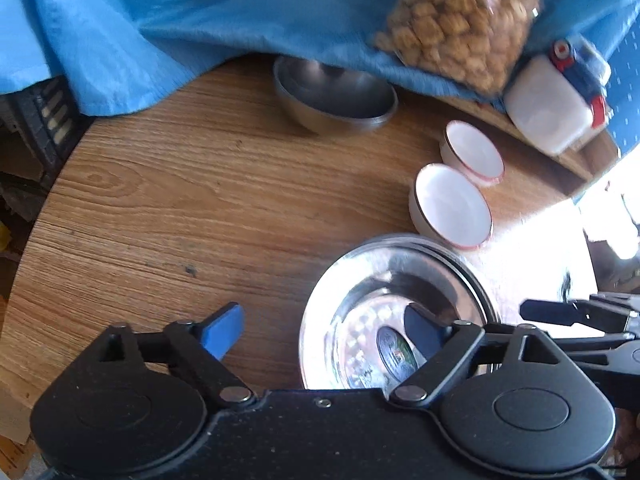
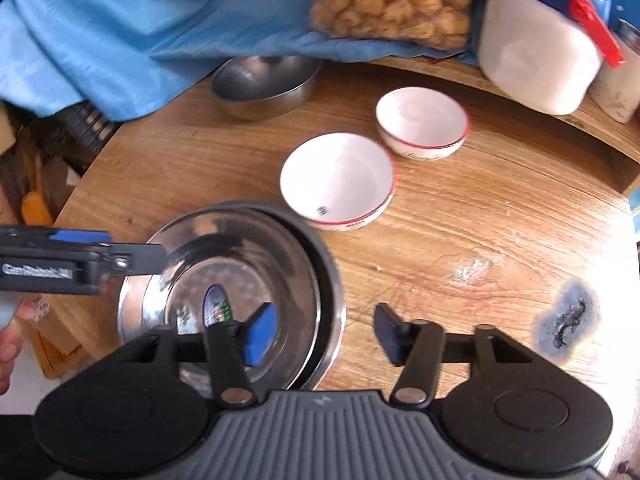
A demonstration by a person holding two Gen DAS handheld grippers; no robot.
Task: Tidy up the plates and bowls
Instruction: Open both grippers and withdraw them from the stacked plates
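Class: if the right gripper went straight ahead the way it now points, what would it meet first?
Most likely the nearer white bowl, though depth is unclear. The right gripper, fingers open, straddles the right rim of the stacked steel plates; if it is angled steeply down, that rim or the wooden table could come first.

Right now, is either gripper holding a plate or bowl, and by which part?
Nothing is held. The left gripper and right gripper are both open, each straddling a rim of the stacked steel plates without clamping it.

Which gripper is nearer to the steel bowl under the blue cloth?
Neither clearly: left gripper and right gripper both sit at the plates, with the steel bowl far ahead.
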